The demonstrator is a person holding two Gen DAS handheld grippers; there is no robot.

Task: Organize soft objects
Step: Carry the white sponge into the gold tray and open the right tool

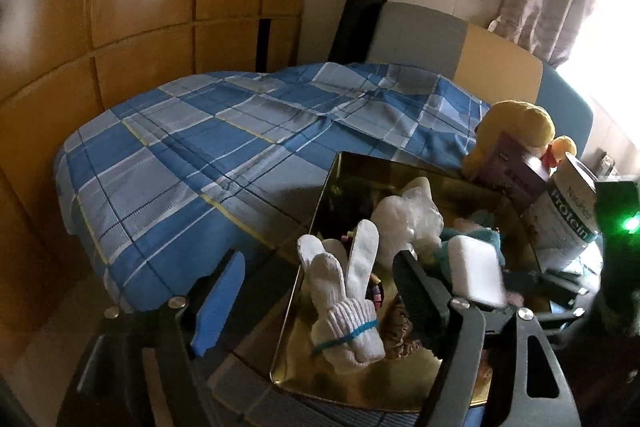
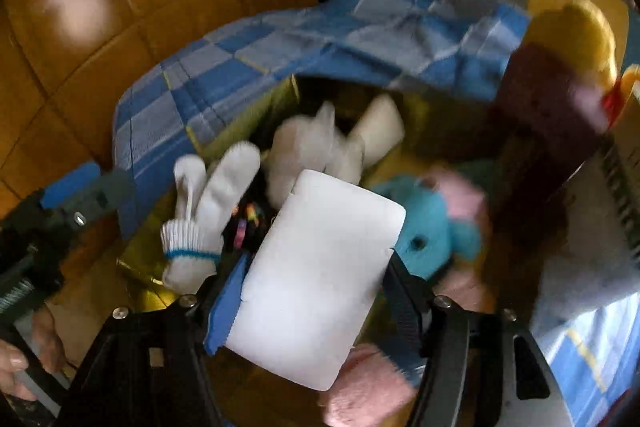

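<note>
White foam block [image 2: 316,275] sits clamped between the blue pad and the black ribbed finger of the right hand-held gripper [image 2: 316,291], lower centre of the right wrist view, tilted and angled steeply down over the gold box [image 2: 280,99]; this view is motion-blurred. Inside the box: a white knit glove [image 2: 208,211] with a blue cuff band at its left side, a white plush [image 2: 312,143] behind it, a blue and pink plush [image 2: 436,223] to the right. Left hand-held gripper [image 1: 320,291] points down at the box's near corner, jaws apart and clasping nothing; the glove [image 1: 348,303] stands between its fingers, with no clear pad contact. A hand [image 2: 24,355] grips the left tool's handle at the lower left edge of the right wrist view. The box rests on a bed with a blue plaid cover [image 1: 192,155]; a yellow plush [image 1: 516,127] and cartons [image 1: 560,211] stand at right.
</note>
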